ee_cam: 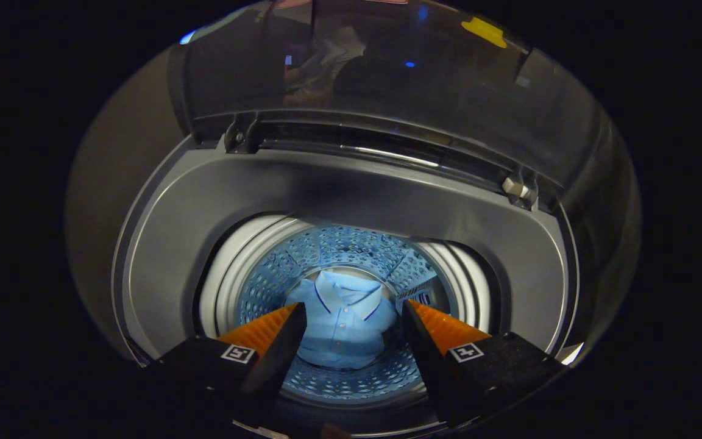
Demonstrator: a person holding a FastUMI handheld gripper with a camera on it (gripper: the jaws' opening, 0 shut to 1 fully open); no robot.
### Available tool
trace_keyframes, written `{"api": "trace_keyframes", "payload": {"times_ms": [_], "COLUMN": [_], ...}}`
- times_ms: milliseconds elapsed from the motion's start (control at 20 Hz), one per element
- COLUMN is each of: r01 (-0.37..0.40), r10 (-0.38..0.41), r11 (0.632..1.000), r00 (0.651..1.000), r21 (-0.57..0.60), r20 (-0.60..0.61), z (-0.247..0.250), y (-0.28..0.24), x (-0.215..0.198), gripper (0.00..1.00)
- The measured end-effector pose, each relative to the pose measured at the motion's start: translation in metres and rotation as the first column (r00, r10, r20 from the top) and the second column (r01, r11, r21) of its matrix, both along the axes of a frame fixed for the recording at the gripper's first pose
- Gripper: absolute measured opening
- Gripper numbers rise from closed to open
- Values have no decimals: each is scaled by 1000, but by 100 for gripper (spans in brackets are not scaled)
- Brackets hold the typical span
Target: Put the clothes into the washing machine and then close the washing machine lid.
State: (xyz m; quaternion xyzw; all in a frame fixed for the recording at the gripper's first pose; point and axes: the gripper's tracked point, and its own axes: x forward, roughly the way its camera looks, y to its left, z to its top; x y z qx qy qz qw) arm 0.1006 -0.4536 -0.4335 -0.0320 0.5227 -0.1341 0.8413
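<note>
The gripper (351, 317) is held above the mouth of the washing machine (339, 201), its fingers spread wide with nothing gripped between them. A light blue collared shirt (343, 323) is seen lying at the bottom of the perforated drum (351, 247), below and between the fingers, well apart from them. The grey top panel (168, 256) is seen ringing the drum opening. Beyond it, the transparent lid (387, 79) is raised upright on its hinges (518, 188).
</note>
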Motion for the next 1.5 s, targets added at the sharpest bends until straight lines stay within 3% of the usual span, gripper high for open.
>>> {"api": "trace_keyframes", "payload": {"times_ms": [300,900,1500], "r01": [9,8,34], "r10": [-9,0,-5], "r11": [1000,1000,998], "r00": [999,964,848], "r21": [-9,-27,-46], "r20": [32,265,530], "z": [23,164,331], "y": [0,11,-10], "x": [3,47,129], "gripper": [99,99,99]}}
